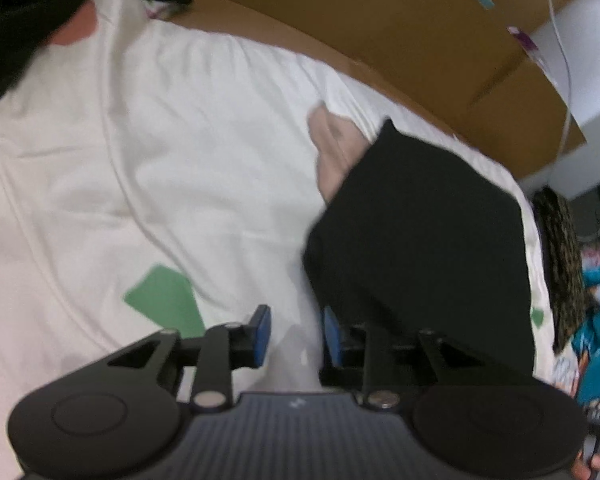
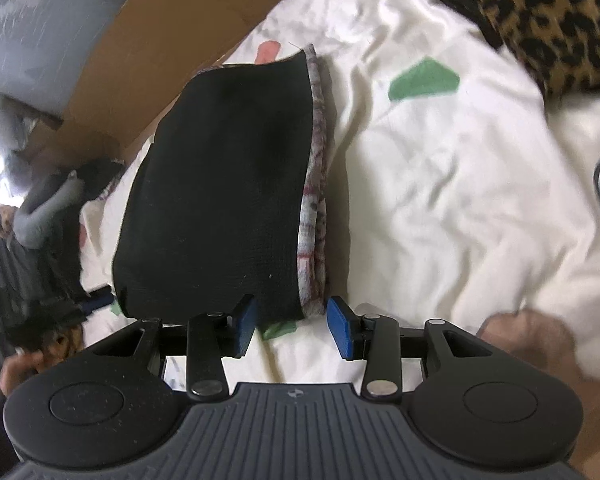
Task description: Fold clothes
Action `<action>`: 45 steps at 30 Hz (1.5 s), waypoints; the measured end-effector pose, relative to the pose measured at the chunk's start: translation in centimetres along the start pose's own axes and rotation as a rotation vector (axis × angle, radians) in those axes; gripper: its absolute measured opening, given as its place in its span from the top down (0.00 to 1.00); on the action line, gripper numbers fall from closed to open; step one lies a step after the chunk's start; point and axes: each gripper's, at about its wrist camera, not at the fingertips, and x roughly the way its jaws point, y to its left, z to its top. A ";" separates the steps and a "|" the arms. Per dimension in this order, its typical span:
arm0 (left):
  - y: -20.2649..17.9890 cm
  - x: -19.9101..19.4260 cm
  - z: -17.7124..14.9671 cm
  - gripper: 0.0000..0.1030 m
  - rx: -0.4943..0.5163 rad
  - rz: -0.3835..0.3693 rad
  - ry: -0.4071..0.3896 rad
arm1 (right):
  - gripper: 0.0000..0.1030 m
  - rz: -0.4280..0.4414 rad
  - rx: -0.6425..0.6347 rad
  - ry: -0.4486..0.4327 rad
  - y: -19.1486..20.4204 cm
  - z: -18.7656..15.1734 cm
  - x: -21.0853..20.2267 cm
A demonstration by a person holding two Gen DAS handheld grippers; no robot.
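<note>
A folded black garment lies on a white bedsheet, on top of a folded checked cloth whose edge shows along its right side. My right gripper is open and empty, its blue pads just before the garment's near edge. In the left wrist view the same black garment lies to the right. My left gripper is open and empty, beside the garment's left near corner, over the sheet.
A cardboard box runs along the far side of the bed. A leopard-print fabric lies at the far right. Dark clothes lie at the far left. Teal items sit past the bed's right edge.
</note>
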 end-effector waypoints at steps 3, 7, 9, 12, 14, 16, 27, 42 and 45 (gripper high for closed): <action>-0.3 0.2 -0.7 0.69 0.018 -0.017 0.015 | 0.49 0.043 0.068 0.005 -0.5 -0.5 0.5; -0.6 0.4 -1.3 0.65 0.025 -0.045 0.021 | 0.46 0.098 0.155 0.008 -1.3 -1.1 1.6; -0.7 0.6 -1.6 0.64 0.029 -0.055 0.025 | 0.46 0.114 0.195 0.008 -1.7 -1.3 2.3; -0.9 1.1 -1.8 0.64 0.038 -0.066 0.037 | 0.46 0.130 0.247 0.009 -2.3 -1.5 3.2; -1.0 1.4 -1.9 0.64 0.046 -0.070 0.046 | 0.46 0.142 0.280 0.003 -2.8 -1.6 3.6; -1.1 1.8 -1.9 0.64 0.053 -0.071 0.051 | 0.46 0.155 0.313 -0.006 -3.0 -1.7 4.1; -1.0 1.6 -2.0 0.89 0.106 -0.089 0.024 | 0.82 0.169 0.329 -0.055 -3.1 -0.9 4.5; -0.8 0.9 -1.9 0.77 0.184 -0.100 0.047 | 0.46 0.198 0.356 -0.047 -3.1 -1.0 4.8; -1.7 1.7 -2.7 0.76 0.247 -0.083 0.060 | 0.46 0.194 0.389 -0.058 -3.4 -0.9 5.3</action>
